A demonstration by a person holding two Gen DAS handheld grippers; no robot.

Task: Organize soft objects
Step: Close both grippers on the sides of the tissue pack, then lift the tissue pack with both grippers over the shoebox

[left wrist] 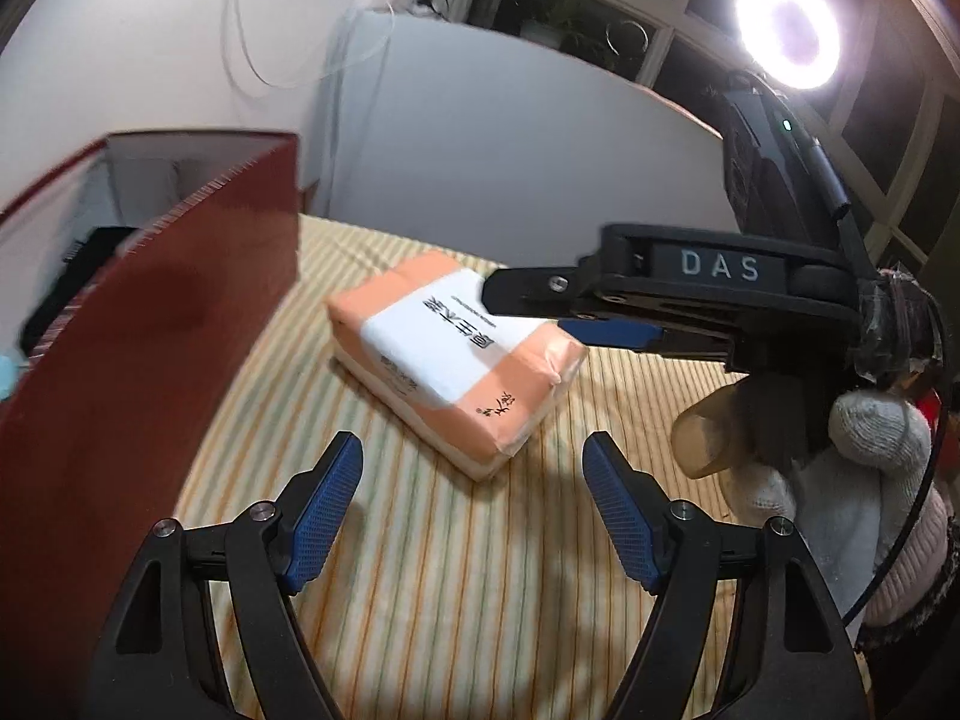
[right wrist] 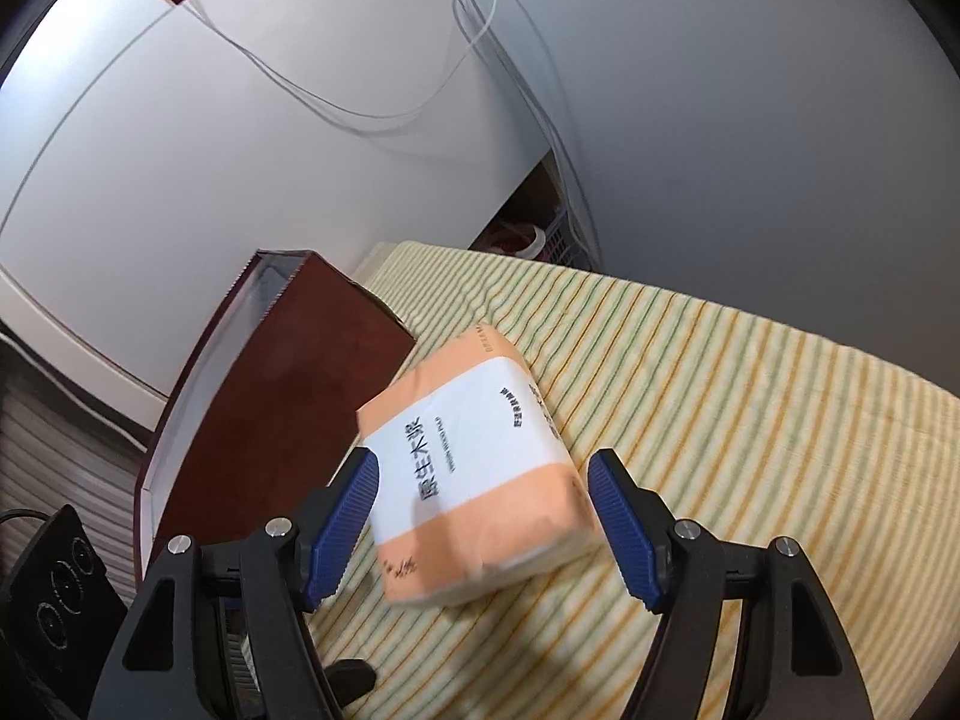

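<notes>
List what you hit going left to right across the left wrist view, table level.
Tall dark red cardboard box → orange-and-white soft tissue pack on the yellow striped cloth → black right gripper, its tips over the pack → white-gloved hand holding it.

A tissue pack (left wrist: 456,354) is lying on the striped cloth (left wrist: 456,570), with an open box (left wrist: 150,360) standing just beside it at its nine o'clock. The right gripper (left wrist: 528,306) is reaching in from three o'clock, while the left gripper (left wrist: 471,516) is sitting at six o'clock
</notes>
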